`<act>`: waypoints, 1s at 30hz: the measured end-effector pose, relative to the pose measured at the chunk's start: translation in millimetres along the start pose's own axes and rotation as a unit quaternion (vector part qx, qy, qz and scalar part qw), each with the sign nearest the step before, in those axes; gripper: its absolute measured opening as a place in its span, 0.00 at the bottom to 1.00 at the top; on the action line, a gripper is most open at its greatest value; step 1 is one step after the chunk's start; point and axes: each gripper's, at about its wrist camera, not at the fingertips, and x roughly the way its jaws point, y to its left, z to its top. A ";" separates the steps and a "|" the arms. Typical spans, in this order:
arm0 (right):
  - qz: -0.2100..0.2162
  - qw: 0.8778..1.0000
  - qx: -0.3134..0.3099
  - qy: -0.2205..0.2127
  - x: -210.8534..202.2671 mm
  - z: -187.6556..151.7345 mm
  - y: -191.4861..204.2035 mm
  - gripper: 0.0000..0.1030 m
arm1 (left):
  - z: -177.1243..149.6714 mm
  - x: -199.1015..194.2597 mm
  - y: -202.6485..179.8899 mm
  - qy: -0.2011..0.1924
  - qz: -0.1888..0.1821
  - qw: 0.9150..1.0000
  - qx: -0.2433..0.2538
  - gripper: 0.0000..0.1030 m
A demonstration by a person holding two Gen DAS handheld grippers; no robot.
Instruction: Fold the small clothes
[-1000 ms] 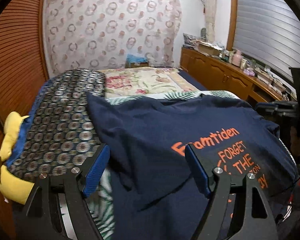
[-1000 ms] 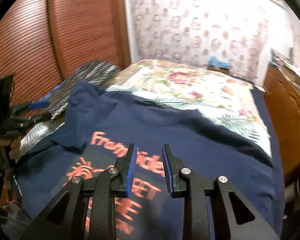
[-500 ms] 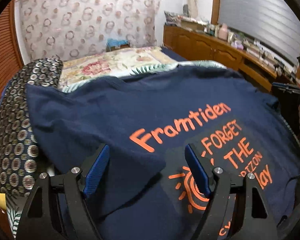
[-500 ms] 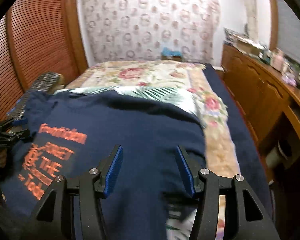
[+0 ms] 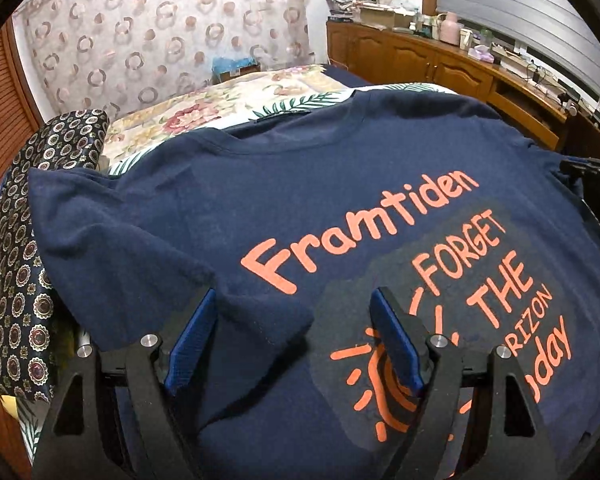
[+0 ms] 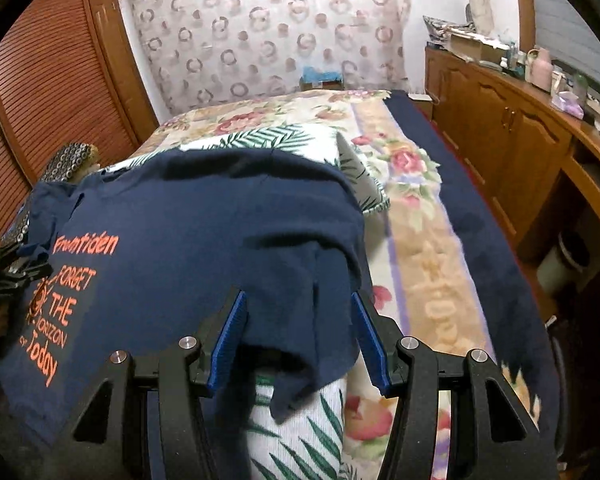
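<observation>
Left wrist view is showing a navy T-shirt (image 5: pixel 300 184) lying front-up across a palm-leaf print sheet (image 5: pixel 300 102), its neckline pointing toward the far wall and orange lettering reading "Framtiden" and "FORGET THE" running across the chest. One short sleeve (image 5: pixel 112 248) is spreading out toward the left, its edge lying over a dark medallion-patterned cloth (image 5: pixel 16 280). The left gripper (image 5: pixel 292 344) is hovering low over the shirt with its blue-padded jaws spread wide and released, straddling the sleeve hem and the printed sun, gripping nothing.

Right wrist view is showing the same T-shirt (image 6: pixel 204 240) from its other side, the cloth draping over the raised edge of the leaf-print sheet (image 6: pixel 300 420), with the opposite sleeve (image 6: pixel 312 340) hanging down in a loose fold. The right gripper (image 6: pixel 300 340) is reaching forward at that sleeve, jaws parted and released on either side of the fold; whether the pads are touching the fabric I cannot tell. At the far left edge, part of the left gripper (image 6: pixel 4 276) is showing, dark and blurred.

Beyond the shirt, a floral bedspread (image 6: pixel 420 208) is covering the bed, a wooden cabinet (image 6: pixel 520 152) is running along the right, and a ring-patterned curtain (image 6: pixel 280 32) is hanging on the far wall.
</observation>
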 end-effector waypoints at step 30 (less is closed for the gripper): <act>0.014 0.992 -0.107 -0.064 -10.1 19.0 47.3 0.04 | 3.0 -52.2 -24.8 -0.092 -0.047 0.995 -0.014 0.80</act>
